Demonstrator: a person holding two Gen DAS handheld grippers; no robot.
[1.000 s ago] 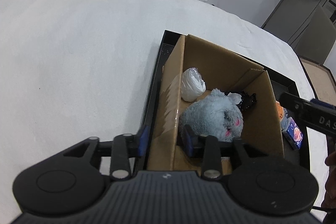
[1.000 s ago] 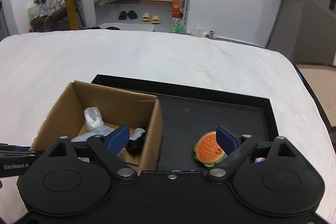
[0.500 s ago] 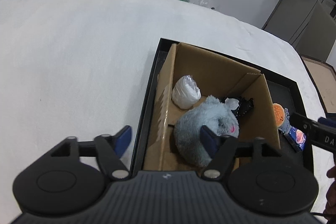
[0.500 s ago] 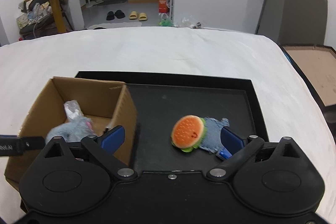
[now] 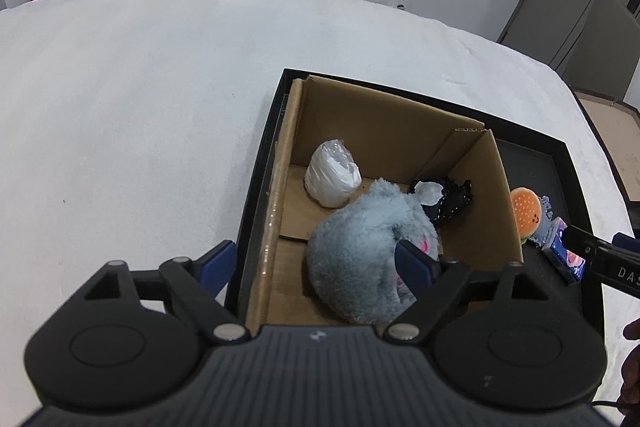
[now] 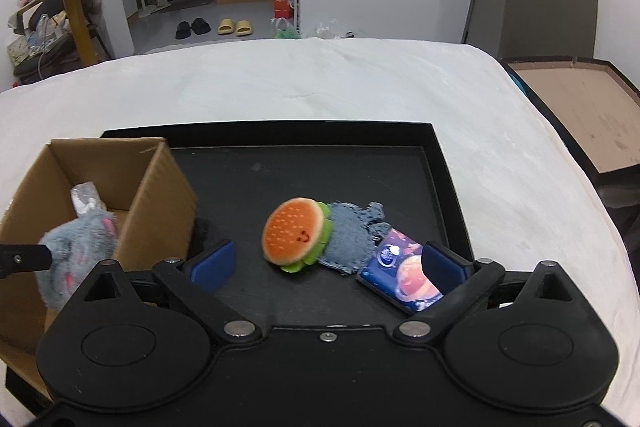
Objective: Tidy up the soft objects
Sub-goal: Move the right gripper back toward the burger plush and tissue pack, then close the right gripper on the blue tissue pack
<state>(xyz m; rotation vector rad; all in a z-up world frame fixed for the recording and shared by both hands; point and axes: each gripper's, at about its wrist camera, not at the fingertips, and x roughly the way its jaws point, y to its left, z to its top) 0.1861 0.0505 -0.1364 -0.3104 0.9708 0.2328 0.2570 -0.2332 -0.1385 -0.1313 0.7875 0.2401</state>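
A grey plush toy (image 5: pixel 360 247) lies inside the cardboard box (image 5: pixel 384 123), beside a white plastic bag (image 5: pixel 332 179) and a black lacy item (image 5: pixel 452 199). My left gripper (image 5: pixel 314 255) hovers over the box's near corner with its jaws opening. One finger is outside the wall, the other is against the plush, and nothing is gripped. On the black tray (image 6: pixel 440 163) lie a burger plush (image 6: pixel 294 235), a denim patch (image 6: pixel 348 239) and a blue packet (image 6: pixel 404 279). My right gripper (image 6: pixel 328 261) is open just above and around them.
The tray sits on a white bed cover (image 5: pixel 140 107). The box (image 6: pixel 156 195) fills the tray's left end, close to my right gripper's left finger. A brown board (image 6: pixel 580 115) lies beyond the bed's right edge. Slippers and furniture stand on the floor behind.
My left gripper's jaws have spread wide and the grey plush now rests loose in the box. My right gripper has swung right and down over the burger, denim patch and packet.
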